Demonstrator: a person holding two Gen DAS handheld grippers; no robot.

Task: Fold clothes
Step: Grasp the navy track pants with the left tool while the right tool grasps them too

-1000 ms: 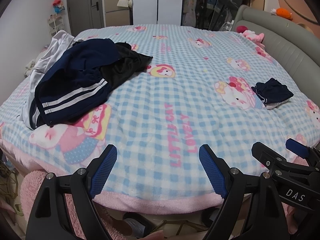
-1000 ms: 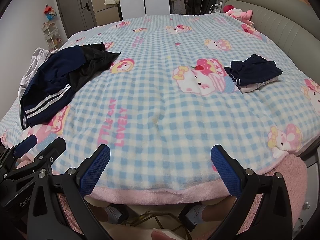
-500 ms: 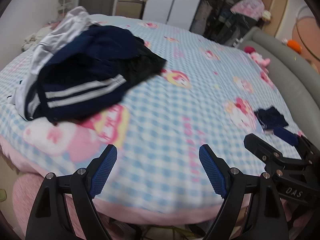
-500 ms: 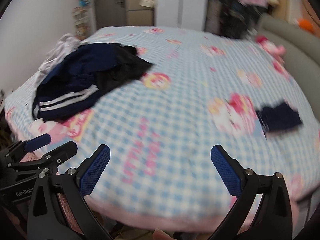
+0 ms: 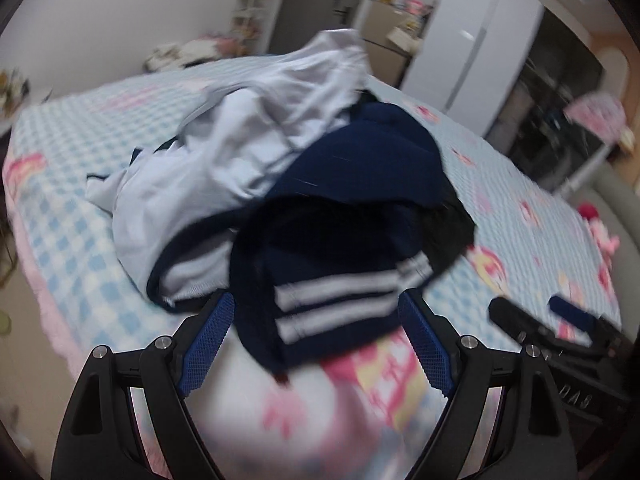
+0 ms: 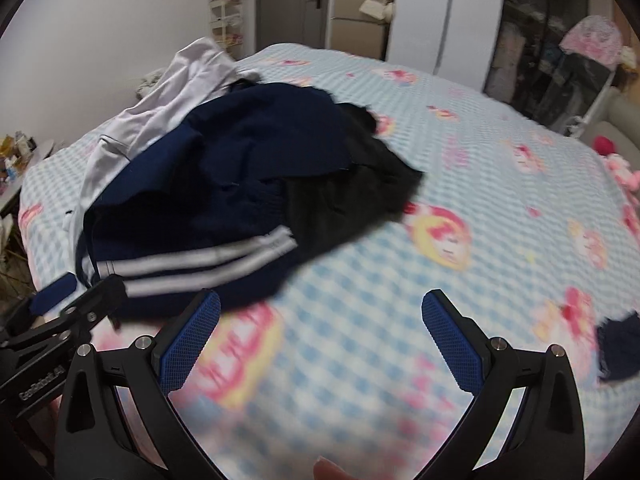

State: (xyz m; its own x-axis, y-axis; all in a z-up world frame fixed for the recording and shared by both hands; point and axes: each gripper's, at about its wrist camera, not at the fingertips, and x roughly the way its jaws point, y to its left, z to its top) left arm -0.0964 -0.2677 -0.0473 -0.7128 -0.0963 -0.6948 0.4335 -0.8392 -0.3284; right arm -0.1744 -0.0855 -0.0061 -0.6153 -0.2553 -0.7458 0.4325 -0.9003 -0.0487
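1. We hold our left gripper (image 5: 316, 340) with its jaws spread wide and nothing between the blue pads (image 5: 206, 344).
2. The navy garment with white stripes (image 5: 340, 248) lies directly ahead of the left gripper; its striped hem sits in line with the gap between the fingertips. We cannot tell whether the pads touch the cloth, as the near field is blurred.
3. This navy garment tops a heap near the bed's left edge. A pale white garment (image 5: 224, 152) lies beneath and behind it, and a black garment (image 6: 352, 196) spreads out at its right side.
4. The heap rests on the blue checked blanket (image 6: 480, 152) with pink cartoon prints.
5. We hold our right gripper (image 6: 320, 340) likewise released, jaws wide apart and empty.
6. The right gripper is over bare blanket, with the striped hem just ahead and left of its left pad.
7. A small dark folded item (image 6: 618, 346) lies on the blanket far right of the right gripper, well apart from the heap.
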